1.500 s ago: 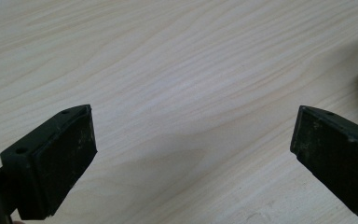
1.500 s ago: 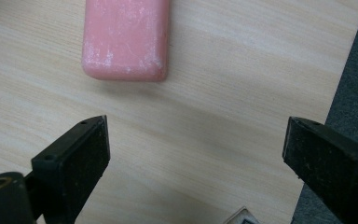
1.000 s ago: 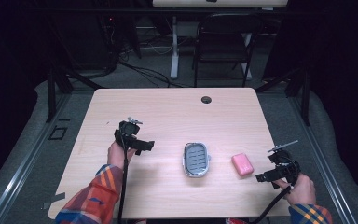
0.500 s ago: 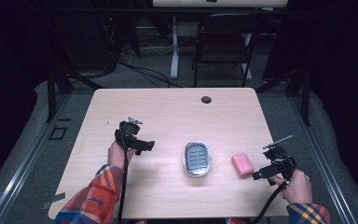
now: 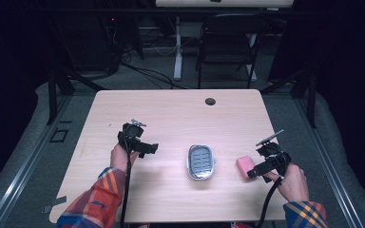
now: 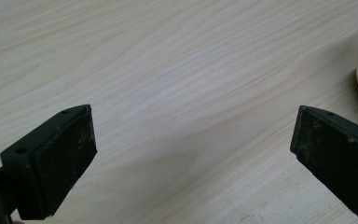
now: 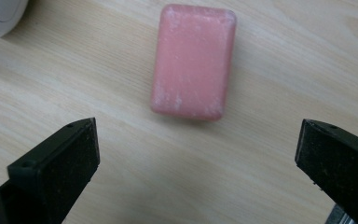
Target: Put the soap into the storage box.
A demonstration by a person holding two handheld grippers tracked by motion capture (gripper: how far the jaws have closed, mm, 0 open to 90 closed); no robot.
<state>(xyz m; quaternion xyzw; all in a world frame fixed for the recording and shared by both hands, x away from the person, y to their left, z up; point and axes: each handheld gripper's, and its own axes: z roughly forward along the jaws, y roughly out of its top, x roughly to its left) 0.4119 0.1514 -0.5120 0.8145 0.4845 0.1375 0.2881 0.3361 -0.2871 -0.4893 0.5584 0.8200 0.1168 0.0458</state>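
On the worktop (image 5: 171, 114), near its right front corner, a pink soap bar (image 7: 193, 60) is seen lying flat, apart from the white soap dish (image 5: 201, 162) that is set near the middle.

- Bar: framed just ahead of the right gripper (image 7: 196, 172), long axis in line with the approach; judged to be lined up for a pinch across its short sides.
- Right jaws: spread wide, having just been opening; nothing is between the pads yet, bare wood is seen there.
- Dish: left unoccupied, ridged bed up, probably meant as the bar's seat.
- Left gripper (image 6: 193, 158): held over bare worktop left of the dish, jaws spread, nothing pinched; judged to be parked clear.
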